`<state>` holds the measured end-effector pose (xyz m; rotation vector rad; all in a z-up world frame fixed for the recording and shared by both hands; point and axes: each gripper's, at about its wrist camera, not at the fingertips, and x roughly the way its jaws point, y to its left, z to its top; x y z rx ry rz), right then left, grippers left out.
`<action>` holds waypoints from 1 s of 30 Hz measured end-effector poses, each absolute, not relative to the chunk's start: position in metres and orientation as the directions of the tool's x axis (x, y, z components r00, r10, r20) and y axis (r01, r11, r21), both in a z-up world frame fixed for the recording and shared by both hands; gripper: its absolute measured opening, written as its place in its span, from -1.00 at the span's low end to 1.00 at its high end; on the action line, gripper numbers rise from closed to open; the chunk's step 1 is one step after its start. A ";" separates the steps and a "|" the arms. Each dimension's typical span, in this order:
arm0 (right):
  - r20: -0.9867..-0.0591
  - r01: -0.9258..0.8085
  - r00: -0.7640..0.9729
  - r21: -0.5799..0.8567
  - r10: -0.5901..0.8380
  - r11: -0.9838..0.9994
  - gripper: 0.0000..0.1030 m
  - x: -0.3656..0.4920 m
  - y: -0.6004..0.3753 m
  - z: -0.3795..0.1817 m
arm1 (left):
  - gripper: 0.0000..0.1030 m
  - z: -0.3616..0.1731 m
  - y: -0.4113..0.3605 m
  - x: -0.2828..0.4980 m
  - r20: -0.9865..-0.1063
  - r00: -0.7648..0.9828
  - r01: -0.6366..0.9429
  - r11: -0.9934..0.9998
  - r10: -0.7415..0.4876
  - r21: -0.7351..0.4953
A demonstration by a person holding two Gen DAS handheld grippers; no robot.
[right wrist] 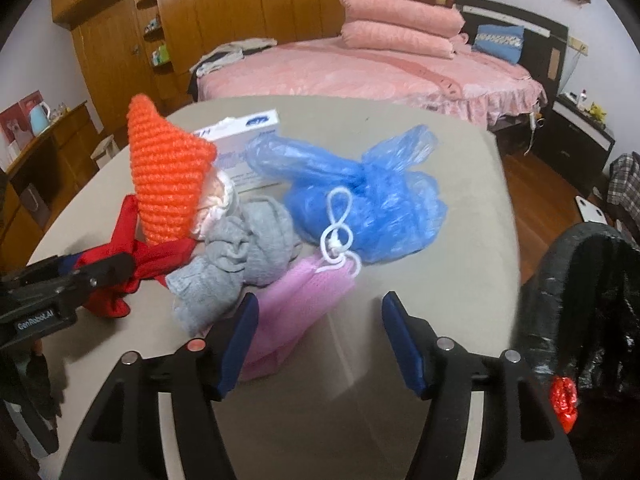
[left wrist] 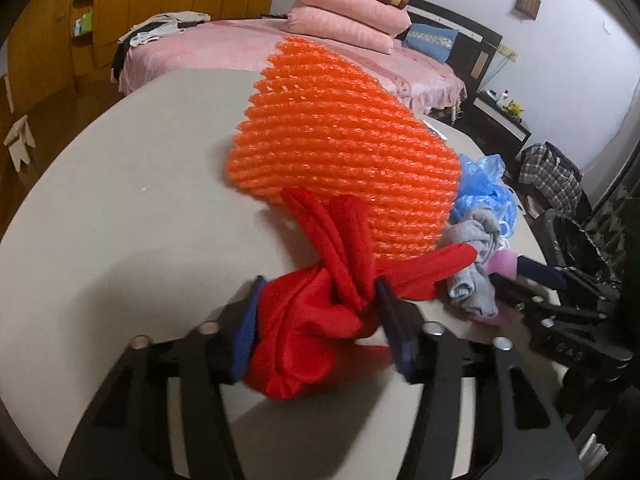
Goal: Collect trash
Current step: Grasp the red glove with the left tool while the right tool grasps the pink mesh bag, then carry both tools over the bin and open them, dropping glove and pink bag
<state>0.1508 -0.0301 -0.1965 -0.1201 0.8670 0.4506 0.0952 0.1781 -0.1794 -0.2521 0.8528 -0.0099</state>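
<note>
Left wrist view: my left gripper [left wrist: 316, 320] is clamped on a red cloth [left wrist: 308, 332], the fabric bunched between both pads. An orange net [left wrist: 340, 152] rises just beyond it, seemingly attached, so I judge one lift takes both. The table [left wrist: 120, 200] is bare toward its left edge, which gives room to swing that way. My right gripper [left wrist: 560, 300] shows at the right edge.

Right wrist view: my right gripper [right wrist: 316, 340] stands with jaws apart, holding nothing, over a pink piece [right wrist: 292, 308]. Grey cloth [right wrist: 236, 264] lies touching it on the left; a blue bag [right wrist: 360, 208] and white cord [right wrist: 338, 232] lie just beyond. A box [right wrist: 240, 140] lies towards the far edge. The black bin bag [right wrist: 592, 300] hangs off the table's right edge, near enough, I judge, for a short carry.
</note>
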 end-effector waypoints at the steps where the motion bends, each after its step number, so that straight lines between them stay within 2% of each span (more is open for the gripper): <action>1: -0.761 -0.436 0.555 0.077 0.336 0.896 0.12 0.150 -0.028 -0.197 | -0.15 -0.180 0.176 0.096 -0.745 0.659 -0.089 0.972 -0.107 -0.218; 2: -0.761 -0.455 0.545 0.083 0.351 0.887 -0.08 0.150 -0.024 -0.197 | -0.32 -0.180 0.174 0.095 -0.744 0.659 -0.082 0.972 -0.112 -0.219; 3: -0.761 -0.466 0.539 0.088 0.361 0.881 -0.18 0.148 -0.022 -0.198 | -0.50 -0.180 0.172 0.096 -0.743 0.658 -0.071 0.973 -0.121 -0.221; 4: -0.760 -0.475 0.536 0.090 0.369 0.876 -0.32 0.147 -0.020 -0.198 | -0.51 -0.180 0.170 0.096 -0.744 0.659 -0.070 0.975 -0.114 -0.212; 8: -0.749 -0.481 0.538 0.103 0.386 0.871 -0.66 0.144 -0.018 -0.196 | -0.68 -0.177 0.165 0.093 -0.735 0.670 -0.076 0.975 -0.106 -0.210; 12: -0.727 -0.472 0.557 0.122 0.402 0.873 -0.72 0.140 -0.026 -0.187 | -0.71 -0.168 0.166 0.085 -0.711 0.697 -0.080 0.976 -0.091 -0.204; 30: -0.619 -0.455 0.647 0.156 0.446 0.877 -0.72 0.116 -0.059 -0.123 | -0.71 -0.100 0.143 0.052 -0.589 0.801 -0.038 0.972 -0.109 -0.231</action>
